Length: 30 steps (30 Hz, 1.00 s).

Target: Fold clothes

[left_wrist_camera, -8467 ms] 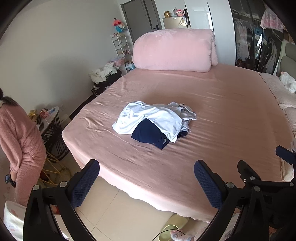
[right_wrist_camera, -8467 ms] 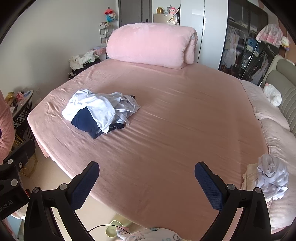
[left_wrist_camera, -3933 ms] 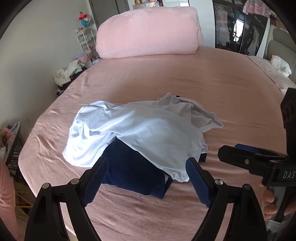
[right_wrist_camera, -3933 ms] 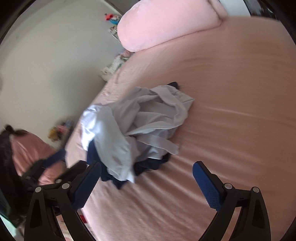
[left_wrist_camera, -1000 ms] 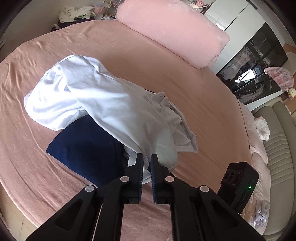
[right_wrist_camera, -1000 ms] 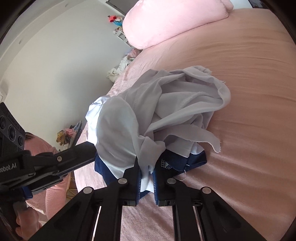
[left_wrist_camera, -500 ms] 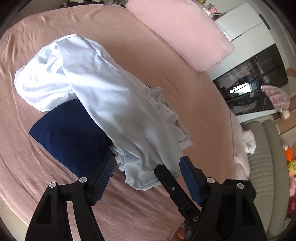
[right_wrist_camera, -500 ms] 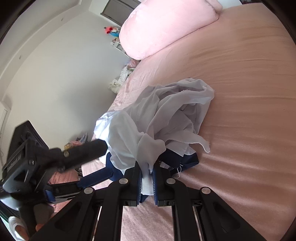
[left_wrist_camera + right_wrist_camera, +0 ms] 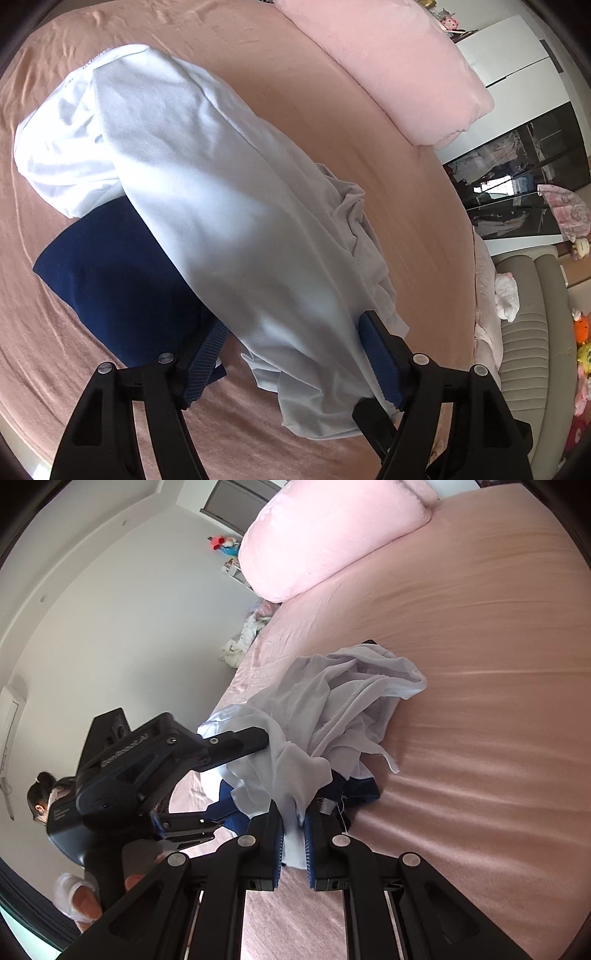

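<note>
Pink-sheeted bed [image 9: 388, 155] | we see crumpled white cotton shirt [image 9: 229, 206] over navy garment [image 9: 122, 273] | left gripper [image 9: 295, 362] spread, straddling shirt | right gripper [image 9: 294, 834] pinching shirt hem.

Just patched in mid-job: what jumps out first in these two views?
The white garment drapes across the middle of the pink bed, over a navy garment. The right hand-held gripper is shut on its near hem, while the left hand-held gripper stands open astride the cloth. A big pink duvet roll lies at the far edge.
</note>
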Each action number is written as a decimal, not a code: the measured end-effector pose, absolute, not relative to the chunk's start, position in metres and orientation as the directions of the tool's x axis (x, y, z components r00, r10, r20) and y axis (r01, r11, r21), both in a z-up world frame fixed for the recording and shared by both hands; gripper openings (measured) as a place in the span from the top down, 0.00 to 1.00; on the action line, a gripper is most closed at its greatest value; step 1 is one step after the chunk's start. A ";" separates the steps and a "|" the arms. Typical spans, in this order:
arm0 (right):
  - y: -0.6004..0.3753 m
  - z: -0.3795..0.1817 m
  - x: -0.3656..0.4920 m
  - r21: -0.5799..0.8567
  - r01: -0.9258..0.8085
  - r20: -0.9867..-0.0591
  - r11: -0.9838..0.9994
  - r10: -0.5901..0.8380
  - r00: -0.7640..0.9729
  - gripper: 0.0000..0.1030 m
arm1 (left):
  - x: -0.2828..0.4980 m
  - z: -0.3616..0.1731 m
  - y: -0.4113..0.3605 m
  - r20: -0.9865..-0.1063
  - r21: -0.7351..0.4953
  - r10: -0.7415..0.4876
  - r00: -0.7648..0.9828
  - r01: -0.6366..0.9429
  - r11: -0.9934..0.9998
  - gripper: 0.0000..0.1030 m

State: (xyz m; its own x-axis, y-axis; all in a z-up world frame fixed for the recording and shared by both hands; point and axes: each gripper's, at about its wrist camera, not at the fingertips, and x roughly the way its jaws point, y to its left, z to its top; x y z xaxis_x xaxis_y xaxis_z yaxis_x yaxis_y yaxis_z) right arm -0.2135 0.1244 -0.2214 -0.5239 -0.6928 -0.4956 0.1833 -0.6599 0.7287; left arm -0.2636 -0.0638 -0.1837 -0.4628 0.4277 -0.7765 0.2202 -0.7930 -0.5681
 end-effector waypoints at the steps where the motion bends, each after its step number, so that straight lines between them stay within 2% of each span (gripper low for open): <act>1: 0.127 -0.220 -0.210 0.727 0.186 -0.497 -0.662 -0.692 -0.523 0.92 | -0.261 -0.184 -0.064 -0.773 -0.567 0.420 -0.476 0.221 -0.793 0.30; 3: 0.129 -0.217 -0.206 0.705 0.193 -0.511 -0.682 -0.678 -0.528 0.92 | -0.256 -0.185 -0.063 -0.760 -0.573 0.415 -0.500 0.212 -0.792 0.31; 5: 0.130 -0.214 -0.203 0.679 0.203 -0.528 -0.706 -0.661 -0.534 0.92 | -0.253 -0.185 -0.060 -0.750 -0.579 0.427 -0.506 0.189 -0.793 0.39; 8: 0.133 -0.216 -0.197 0.677 0.198 -0.535 -0.709 -0.658 -0.529 0.92 | -0.253 -0.183 -0.053 -0.750 -0.567 0.425 -0.506 0.161 -0.808 0.71; 10: 0.134 -0.221 -0.196 0.707 0.182 -0.524 -0.683 -0.679 -0.513 0.92 | -0.253 -0.181 -0.049 -0.746 -0.566 0.429 -0.509 0.144 -0.812 0.82; 14: 0.128 -0.226 -0.201 0.707 0.176 -0.546 -0.685 -0.687 -0.480 0.90 | -0.251 -0.177 -0.045 -0.746 -0.554 0.424 -0.513 0.125 -0.823 0.85; 16: 0.128 -0.226 -0.205 0.700 0.145 -0.564 -0.699 -0.666 -0.487 0.80 | -0.251 -0.176 -0.047 -0.744 -0.554 0.425 -0.516 0.121 -0.823 0.85; 17: 0.130 -0.228 -0.207 0.715 0.131 -0.557 -0.687 -0.672 -0.488 0.53 | -0.250 -0.176 -0.049 -0.743 -0.558 0.429 -0.515 0.121 -0.821 0.86; 18: 0.132 -0.230 -0.209 0.730 0.116 -0.549 -0.674 -0.678 -0.488 0.31 | -0.250 -0.176 -0.050 -0.741 -0.562 0.433 -0.512 0.122 -0.818 0.86; 19: 0.134 -0.232 -0.211 0.746 0.102 -0.538 -0.658 -0.685 -0.491 0.27 | -0.250 -0.177 -0.052 -0.740 -0.568 0.439 -0.510 0.124 -0.814 0.86; 22: 0.141 -0.235 -0.215 0.787 0.084 -0.489 -0.611 -0.701 -0.519 0.26 | -0.247 -0.178 -0.055 -0.738 -0.581 0.453 -0.501 0.128 -0.804 0.86; 30: 0.124 -0.255 -0.243 0.740 0.098 -0.552 -0.665 -0.684 -0.476 0.26 | -0.236 -0.174 -0.057 -0.745 -0.560 0.457 -0.485 0.083 -0.825 0.86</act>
